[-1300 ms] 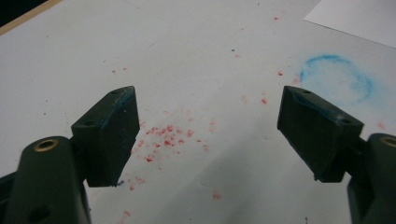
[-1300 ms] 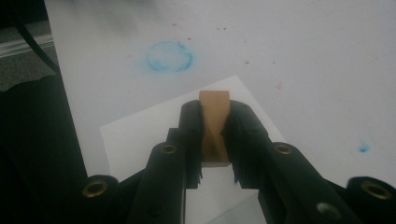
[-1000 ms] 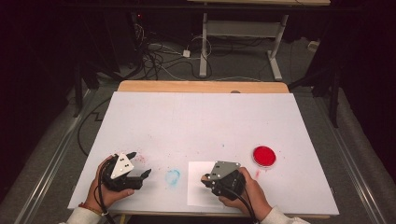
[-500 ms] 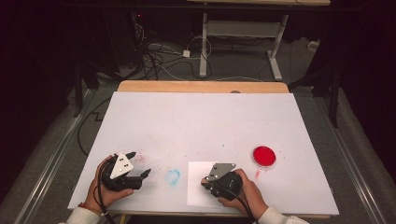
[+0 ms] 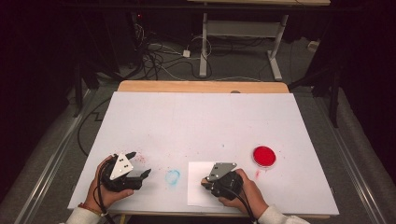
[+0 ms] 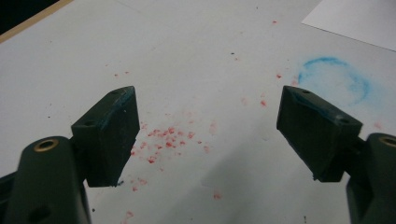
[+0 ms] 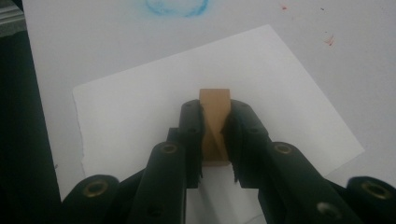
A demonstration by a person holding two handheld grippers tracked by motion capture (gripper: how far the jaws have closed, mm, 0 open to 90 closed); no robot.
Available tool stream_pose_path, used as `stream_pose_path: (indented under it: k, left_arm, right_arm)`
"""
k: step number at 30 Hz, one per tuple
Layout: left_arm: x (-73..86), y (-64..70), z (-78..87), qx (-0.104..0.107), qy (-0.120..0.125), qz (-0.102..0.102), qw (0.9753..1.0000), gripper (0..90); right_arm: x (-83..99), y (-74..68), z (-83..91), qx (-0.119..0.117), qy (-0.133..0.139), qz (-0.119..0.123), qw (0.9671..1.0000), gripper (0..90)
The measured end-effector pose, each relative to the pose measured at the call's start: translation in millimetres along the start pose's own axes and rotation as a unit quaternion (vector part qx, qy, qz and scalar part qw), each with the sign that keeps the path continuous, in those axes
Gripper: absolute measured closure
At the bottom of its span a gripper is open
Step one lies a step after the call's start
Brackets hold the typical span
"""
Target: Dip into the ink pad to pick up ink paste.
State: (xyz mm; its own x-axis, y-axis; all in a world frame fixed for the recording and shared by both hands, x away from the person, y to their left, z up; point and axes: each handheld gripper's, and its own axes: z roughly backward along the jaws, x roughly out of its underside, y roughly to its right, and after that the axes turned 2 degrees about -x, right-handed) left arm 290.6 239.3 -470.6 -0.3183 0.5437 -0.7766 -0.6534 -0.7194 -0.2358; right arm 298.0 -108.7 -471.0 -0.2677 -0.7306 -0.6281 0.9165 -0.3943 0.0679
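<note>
A small tan wooden block [image 7: 215,122] sits clamped between the jaws of the right gripper [image 7: 214,140], standing over a white sheet of paper [image 7: 140,107] that lies on the white table [image 5: 201,121]. In the high view the right gripper [image 5: 205,183] is at about 5 o'clock on the table, held in the person's right hand [image 5: 243,189], its tips over the left part of the paper [image 5: 198,192]. At about 9 o'clock from that sheet is a smudged blue ring [image 5: 172,177] on the tabletop. A round red disc [image 5: 264,156] lies at about 2 o'clock from the right gripper, apart from the paper. The left gripper [image 5: 140,164] rests at about 7 o'clock on the table in the left hand [image 5: 105,189], its jaws spread wide with nothing between them. In the left gripper view they frame a scatter of red specks [image 6: 163,140], with the blue ring [image 6: 334,79] at about 1 o'clock.
</note>
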Motion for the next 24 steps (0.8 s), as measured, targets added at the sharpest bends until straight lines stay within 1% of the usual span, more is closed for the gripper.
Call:
stream_pose_path:
  k: [1,4,5,8,9,10,11,14,15,16,22,23,24]
  left_arm:
    - [0.3,0.7,0.3,0.002,-0.003,0.006,1.0,20.8]
    - [0.4,0.7,0.4,0.002,-0.003,0.006,1.0,20.8]
    - [0.1,0.1,0.1,-0.001,-0.001,0.0,1.0,20.8]
    - [-0.1,0.5,0.0,-0.001,-0.001,-0.001,1.0,20.8]
    - [0.1,1.2,0.2,0.002,-0.004,0.004,1.0,20.8]
    - [0.1,1.1,0.2,0.002,-0.004,0.005,1.0,20.8]
    - [-0.2,0.4,-0.1,0.0,-0.002,-0.001,1.0,20.8]
    - [-0.3,0.7,-0.5,0.001,-0.001,0.0,1.0,20.9]
    - [-0.2,1.5,-0.5,0.003,-0.005,0.005,1.0,21.0]
    - [-0.3,1.6,-0.5,0.004,-0.004,0.005,1.0,21.0]
    - [-0.3,1.8,-0.3,0.004,-0.004,0.004,1.0,21.0]
    - [-0.2,2.0,-0.5,0.004,-0.005,0.005,1.0,21.0]
    - [-0.4,1.4,-0.9,0.003,-0.001,0.0,1.0,21.0]
  right_arm:
    - [0.5,1.4,-0.3,-0.004,0.003,-0.001,1.0,76.6]
    - [0.6,1.4,-0.4,-0.004,0.003,-0.006,1.0,76.6]
    - [0.4,1.7,-0.6,-0.004,0.002,-0.001,1.0,76.6]
    - [-0.8,-0.7,-0.3,0.005,-0.004,0.007,1.0,76.6]
    - [-1.1,-1.6,-0.4,0.007,-0.005,0.01,0.9999,76.5]
    - [-1.1,-2.2,-0.5,0.008,-0.005,0.01,0.9999,76.5]
    - [-1.1,-2.3,-0.6,0.009,-0.004,0.01,0.9999,76.5]
    - [-1.0,-2.6,-0.5,0.011,-0.005,0.011,0.9999,76.6]
    - [-0.8,-2.6,-0.4,0.01,-0.005,0.01,0.9999,76.5]
    - [-0.6,-1.9,-0.5,0.006,-0.004,0.007,0.9999,76.5]
    - [0.3,-0.6,-1.1,0.003,0.001,0.003,1.0,76.5]
    - [0.3,-0.6,-1.1,0.002,0.001,-0.002,1.0,76.5]
    - [0.3,0.0,-1.1,-0.001,0.001,-0.005,1.0,76.5]
